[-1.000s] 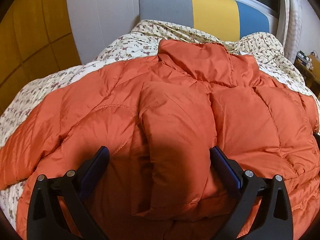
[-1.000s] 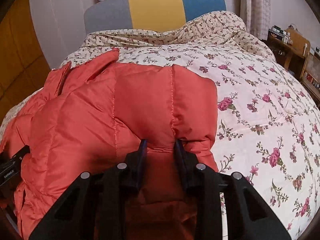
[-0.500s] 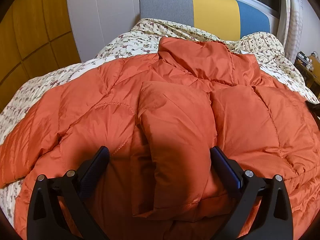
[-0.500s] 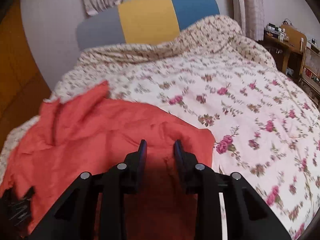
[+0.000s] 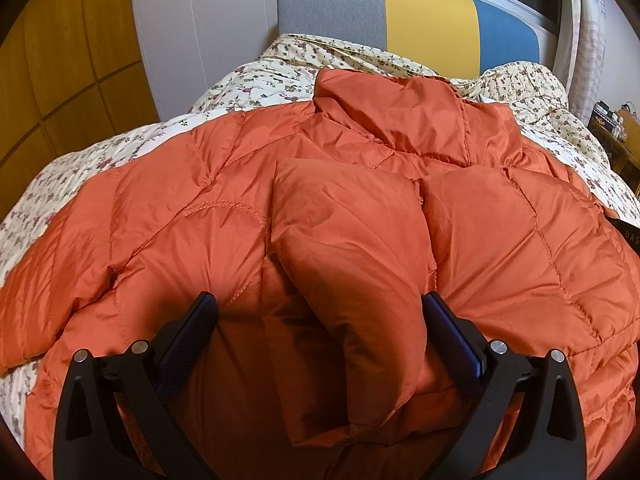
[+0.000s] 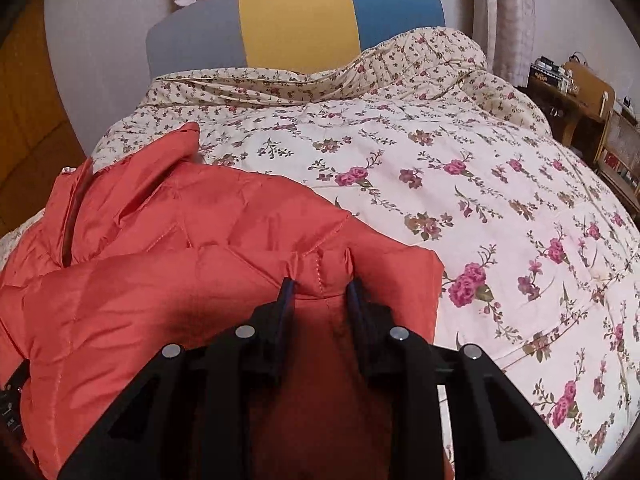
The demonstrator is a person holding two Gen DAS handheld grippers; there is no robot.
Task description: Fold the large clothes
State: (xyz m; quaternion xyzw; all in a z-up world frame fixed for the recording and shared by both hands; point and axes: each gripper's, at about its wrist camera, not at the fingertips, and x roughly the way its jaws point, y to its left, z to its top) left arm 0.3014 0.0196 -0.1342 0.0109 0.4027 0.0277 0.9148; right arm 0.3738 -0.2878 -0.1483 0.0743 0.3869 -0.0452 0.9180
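Orange quilted puffer jacket (image 5: 340, 248) fabric is bunched between the right gripper (image 6: 321, 292), whose dark blue pads (image 6: 286, 292) pinch a stitched fold at the jacket's edge. The left gripper (image 5: 320, 312) stands wide apart, its pads (image 5: 452, 332) straddling a folded-over sleeve (image 5: 352, 280) without squeezing it. The jacket lies spread on a cream floral quilt (image 6: 480, 184), collar (image 5: 392, 120) toward a grey, yellow and blue padded headboard (image 6: 296, 28). White letters "DAS" show on a black object (image 5: 629, 232) at the left view's right edge; the rest is cut off.
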